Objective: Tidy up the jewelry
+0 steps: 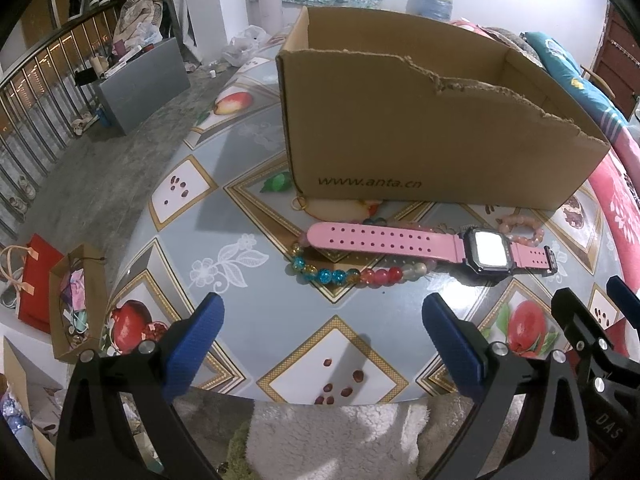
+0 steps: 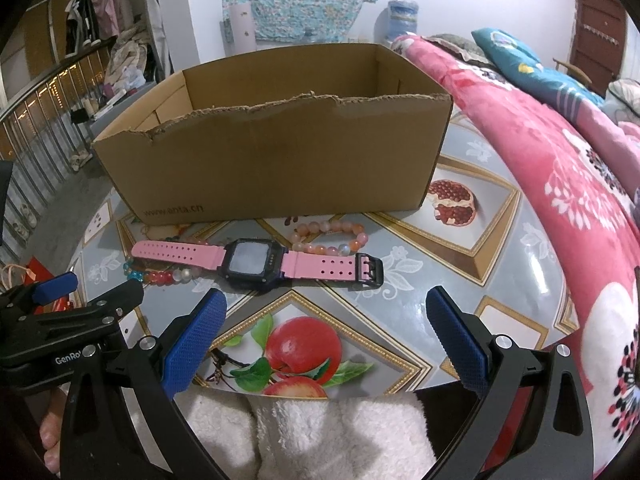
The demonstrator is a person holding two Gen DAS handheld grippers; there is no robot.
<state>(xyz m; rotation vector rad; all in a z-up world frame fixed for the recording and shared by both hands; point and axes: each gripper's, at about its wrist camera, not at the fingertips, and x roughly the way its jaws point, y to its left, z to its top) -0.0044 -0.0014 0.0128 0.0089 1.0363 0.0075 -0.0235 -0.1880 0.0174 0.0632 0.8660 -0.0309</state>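
A pink-strapped watch [image 1: 404, 242] [image 2: 256, 262] with a dark square face lies flat on the table in front of a cardboard box [image 1: 420, 136] [image 2: 280, 160]. A multicoloured bead bracelet [image 1: 352, 275] [image 2: 164, 276] lies partly under its strap. A peach bead bracelet [image 1: 522, 228] [image 2: 332, 236] rests beside the buckle end. A small gold ring [image 1: 299, 203] sits at the box's near left corner. My left gripper [image 1: 322, 320] is open, short of the beads. My right gripper [image 2: 326, 320] is open, just short of the watch. Both hold nothing.
The round table [image 1: 256, 300] [image 2: 460, 280] has a glossy fruit-patterned cover. A pink floral blanket [image 2: 560, 184] lies to the right. Paper bags [image 1: 52, 292] stand on the floor at left. White fleece [image 2: 312, 432] lies at the near table edge.
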